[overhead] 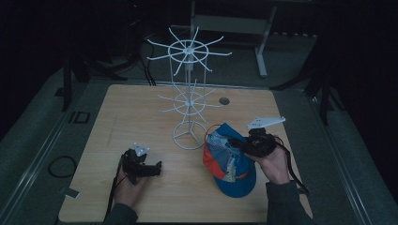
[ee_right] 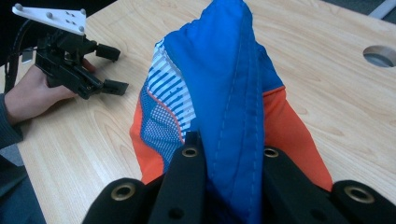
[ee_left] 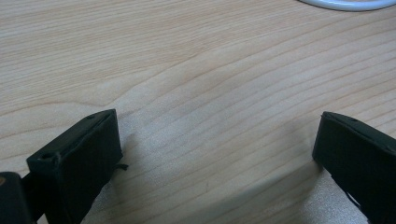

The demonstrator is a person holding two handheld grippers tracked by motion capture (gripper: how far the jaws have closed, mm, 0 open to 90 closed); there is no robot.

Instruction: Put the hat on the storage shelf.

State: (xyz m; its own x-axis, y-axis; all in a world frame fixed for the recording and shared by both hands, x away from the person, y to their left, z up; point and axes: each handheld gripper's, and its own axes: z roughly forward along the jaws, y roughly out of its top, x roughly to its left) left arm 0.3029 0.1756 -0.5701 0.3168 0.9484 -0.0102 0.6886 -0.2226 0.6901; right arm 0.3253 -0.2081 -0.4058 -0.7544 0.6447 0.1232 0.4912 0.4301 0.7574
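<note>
From the high view, the right hand-held gripper [overhead: 236, 143] pinches the blue and orange fabric cap [overhead: 230, 161] just right of the white wire rack [overhead: 189, 101], while in its own view the left hand-held gripper [ee_left: 215, 154] is open over the bare wooden table [ee_left: 187, 70].

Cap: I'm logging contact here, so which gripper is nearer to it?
Right. The right gripper is shut on a fold of the cap, lifting it. The left gripper is open over bare table, apart from the cap to its left.

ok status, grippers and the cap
Right gripper shut on blue-orange cap. Left gripper open, resting on table. White wire rack stands behind, untouched.
</note>
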